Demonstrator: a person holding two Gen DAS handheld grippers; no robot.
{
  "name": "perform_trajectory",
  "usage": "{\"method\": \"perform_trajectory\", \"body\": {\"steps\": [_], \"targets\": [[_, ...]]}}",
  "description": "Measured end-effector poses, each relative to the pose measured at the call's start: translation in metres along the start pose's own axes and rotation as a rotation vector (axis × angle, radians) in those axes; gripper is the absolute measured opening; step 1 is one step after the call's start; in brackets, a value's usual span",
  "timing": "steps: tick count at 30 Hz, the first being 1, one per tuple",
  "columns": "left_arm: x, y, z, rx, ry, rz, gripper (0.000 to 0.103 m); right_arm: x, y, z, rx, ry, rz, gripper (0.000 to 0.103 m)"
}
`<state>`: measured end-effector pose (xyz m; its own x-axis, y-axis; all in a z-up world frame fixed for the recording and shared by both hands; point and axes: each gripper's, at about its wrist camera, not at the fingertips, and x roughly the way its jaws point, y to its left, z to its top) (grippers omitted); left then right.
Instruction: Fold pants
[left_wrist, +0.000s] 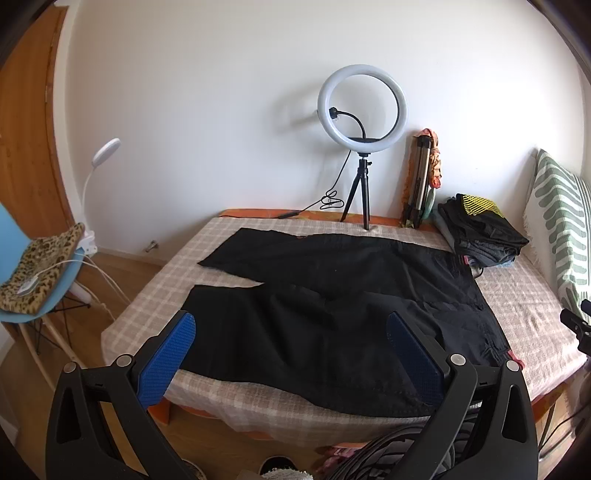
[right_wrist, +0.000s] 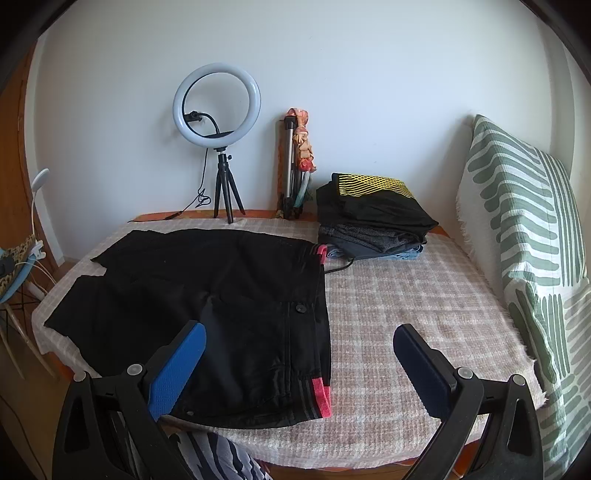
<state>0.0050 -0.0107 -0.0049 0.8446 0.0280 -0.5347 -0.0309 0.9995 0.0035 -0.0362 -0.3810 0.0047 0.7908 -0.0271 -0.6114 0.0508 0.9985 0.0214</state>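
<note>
Black pants (left_wrist: 332, 291) lie spread flat on the checked table cover (left_wrist: 155, 295), legs pointing left and apart, waistband to the right. In the right wrist view the pants (right_wrist: 207, 295) show a black button and a red-trimmed waistband (right_wrist: 320, 397) at the near edge. My left gripper (left_wrist: 291, 325) is open and empty, hovering above the near leg at the table's front edge. My right gripper (right_wrist: 299, 339) is open and empty, hovering above the waistband end near the front edge.
A ring light on a tripod (left_wrist: 362, 110) and a folded tripod (left_wrist: 419, 177) stand at the back. A stack of folded clothes (right_wrist: 373, 214) sits back right. A green-striped cushion (right_wrist: 524, 258) lines the right side. A blue chair (left_wrist: 33, 280) stands left.
</note>
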Motion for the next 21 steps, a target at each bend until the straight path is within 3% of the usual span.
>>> {"method": "perform_trajectory", "body": {"steps": [9, 12, 15, 21], "targets": [[0.018, 0.018, -0.009, -0.009, 0.05, 0.017, 0.103, 0.007, -0.003, -0.002, -0.057, 0.012, -0.029, 0.103], [0.027, 0.028, -0.013, -0.017, 0.075, 0.024, 0.103, 0.012, -0.002, -0.004, -0.114, 0.031, -0.029, 0.103], [0.04, 0.04, -0.018, -0.026, 0.108, 0.034, 0.103, 0.019, 0.005, -0.01, -0.212, 0.049, -0.01, 0.096], [0.06, 0.072, -0.031, -0.072, 0.164, 0.061, 0.101, 0.037, 0.025, -0.037, -0.425, 0.139, 0.14, 0.084]]}}
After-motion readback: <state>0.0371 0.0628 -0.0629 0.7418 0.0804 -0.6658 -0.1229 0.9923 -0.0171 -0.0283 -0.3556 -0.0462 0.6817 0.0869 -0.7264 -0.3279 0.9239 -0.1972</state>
